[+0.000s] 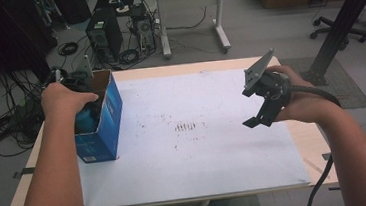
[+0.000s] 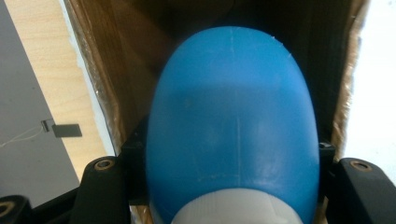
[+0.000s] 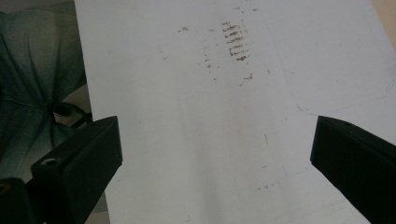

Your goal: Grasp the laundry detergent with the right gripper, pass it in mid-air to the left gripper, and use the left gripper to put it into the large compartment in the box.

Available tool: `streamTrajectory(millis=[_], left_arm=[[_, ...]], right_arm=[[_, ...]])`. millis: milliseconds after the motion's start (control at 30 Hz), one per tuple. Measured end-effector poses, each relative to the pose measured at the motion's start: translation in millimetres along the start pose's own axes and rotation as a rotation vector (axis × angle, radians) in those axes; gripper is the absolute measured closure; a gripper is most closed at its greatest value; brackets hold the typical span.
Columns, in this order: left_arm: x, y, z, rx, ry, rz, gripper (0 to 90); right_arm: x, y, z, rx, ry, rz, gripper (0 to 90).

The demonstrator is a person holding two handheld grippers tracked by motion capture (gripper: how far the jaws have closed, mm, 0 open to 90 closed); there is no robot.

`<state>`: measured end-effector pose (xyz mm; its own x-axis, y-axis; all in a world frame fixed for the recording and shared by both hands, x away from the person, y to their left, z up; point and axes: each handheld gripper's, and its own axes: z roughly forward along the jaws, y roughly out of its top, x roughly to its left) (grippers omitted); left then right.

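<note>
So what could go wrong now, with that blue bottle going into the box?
The blue bottle nearly fills the box, so it might catch on a cardboard wall. The box stands at the table's left edge, unheld, and a snag could tip it off. The right tongs hang open, away from it.

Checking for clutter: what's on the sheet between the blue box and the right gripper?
Between the blue box and the right gripper, the high view shows white sheet, bare except small brown smudges.

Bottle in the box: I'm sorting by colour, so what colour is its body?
Blue bottle, with a white cap; clearest in the left gripper view.
</note>
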<state>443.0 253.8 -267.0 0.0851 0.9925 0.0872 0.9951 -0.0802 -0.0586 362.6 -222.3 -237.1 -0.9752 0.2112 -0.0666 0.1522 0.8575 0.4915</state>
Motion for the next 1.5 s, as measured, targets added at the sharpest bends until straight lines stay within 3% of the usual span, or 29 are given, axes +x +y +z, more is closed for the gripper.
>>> streamTrajectory(millis=[633,1500], left_arm=[[0.5,-1.1,21.8,0.004,0.001,0.002,38.8],[4.3,-2.5,23.1,-0.023,-0.01,0.01,38.2]], right_arm=[[1.2,0.2,3.0,-0.001,0.004,-0.006,2.2],[0.3,-4.5,4.8,-0.006,0.005,0.001,2.2]])
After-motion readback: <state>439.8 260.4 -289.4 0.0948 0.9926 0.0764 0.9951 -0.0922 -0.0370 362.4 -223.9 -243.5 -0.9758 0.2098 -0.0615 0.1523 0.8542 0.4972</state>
